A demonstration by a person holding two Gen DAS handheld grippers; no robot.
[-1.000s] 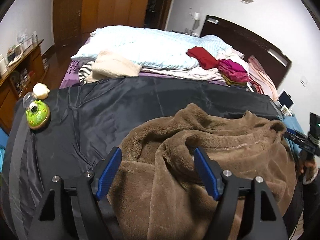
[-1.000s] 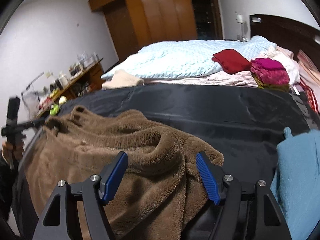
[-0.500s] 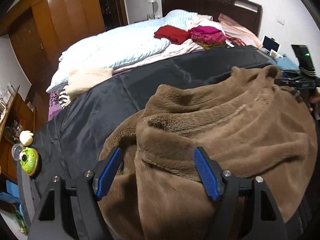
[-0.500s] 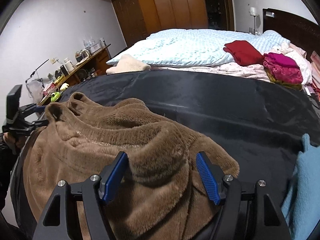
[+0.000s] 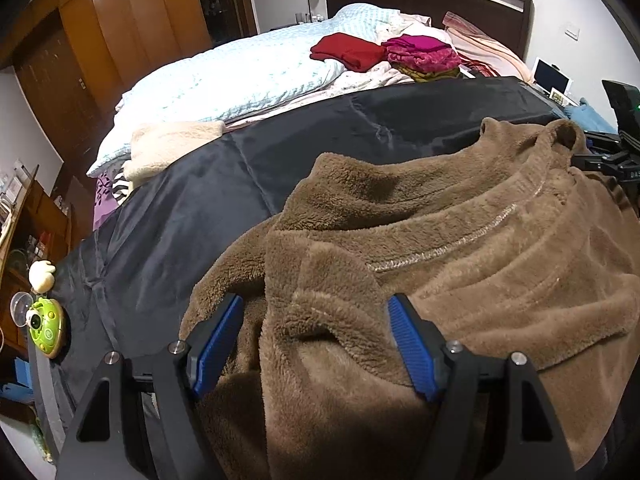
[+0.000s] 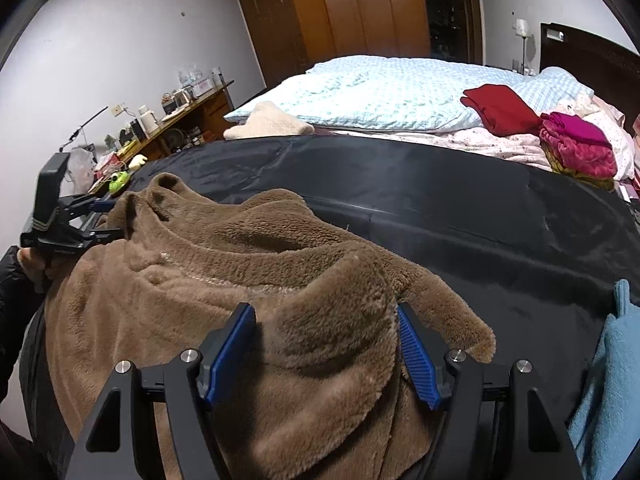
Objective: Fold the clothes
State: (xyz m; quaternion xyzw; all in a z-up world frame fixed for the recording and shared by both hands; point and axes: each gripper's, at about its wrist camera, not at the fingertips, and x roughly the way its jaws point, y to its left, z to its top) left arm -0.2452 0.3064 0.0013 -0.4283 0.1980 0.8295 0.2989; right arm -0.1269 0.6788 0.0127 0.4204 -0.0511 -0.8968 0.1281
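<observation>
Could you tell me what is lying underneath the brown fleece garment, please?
The brown fleece garment lies on a black sheet spread over the bed. Whatever sits beneath the garment's middle is covered.

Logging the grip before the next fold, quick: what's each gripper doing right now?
Left gripper: closed on the brown fleece garment, fingers just tightened slightly.
Right gripper: closed on the same garment.

— What is lying on the dark sheet?
— A brown fleece garment (image 5: 460,264), thick and fluffy, is sprawling rumpled across the near part, its stitched band (image 6: 192,276) running across it.
— Is it lying flat?
— No, folds are bunching up at both near corners.
</observation>
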